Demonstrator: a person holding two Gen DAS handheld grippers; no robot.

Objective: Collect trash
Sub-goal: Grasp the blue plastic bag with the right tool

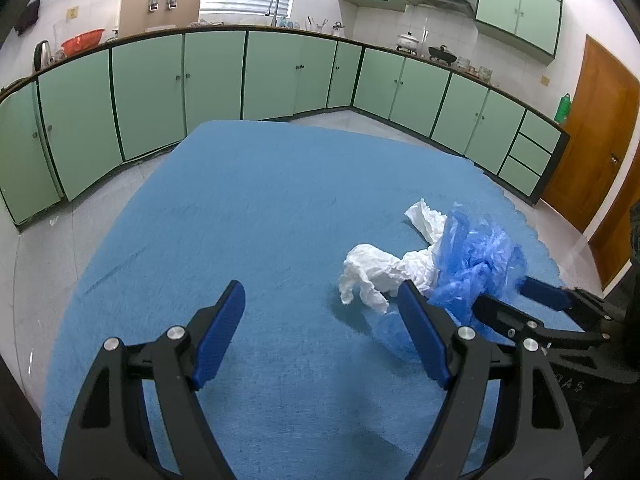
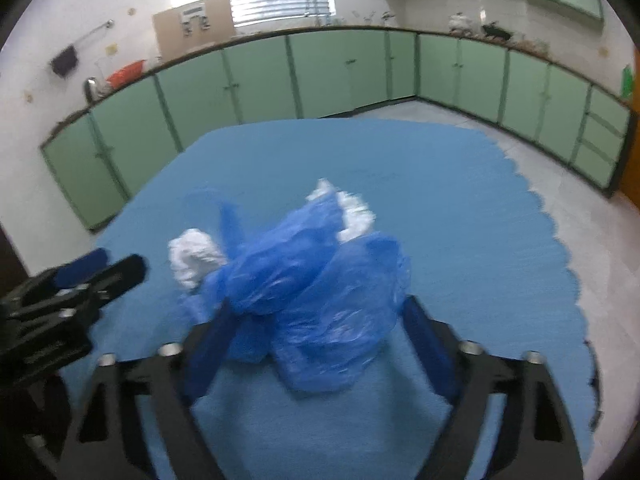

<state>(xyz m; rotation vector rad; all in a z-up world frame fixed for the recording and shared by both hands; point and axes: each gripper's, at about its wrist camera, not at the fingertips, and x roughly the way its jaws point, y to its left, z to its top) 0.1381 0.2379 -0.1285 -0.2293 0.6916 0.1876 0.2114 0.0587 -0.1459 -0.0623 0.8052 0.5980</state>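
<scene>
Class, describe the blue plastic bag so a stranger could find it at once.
Start at the blue tablecloth. On its right side lies crumpled white paper; the bag sits against it. It alone is shiny, translucent blue.

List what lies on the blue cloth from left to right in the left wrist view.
Left gripper → crumpled white paper → blue plastic bag → right gripper.

so the crumpled blue plastic bag (image 2: pixel 316 280) sits on the blue cloth-covered tabletop (image 2: pixel 460 184) between the right hand-held gripper (image 2: pixel 316 336) fingers, crumpled white paper (image 1: pixel 384 270) just left, left hand-held gripper (image 1: pixel 320 304) further left.
</scene>
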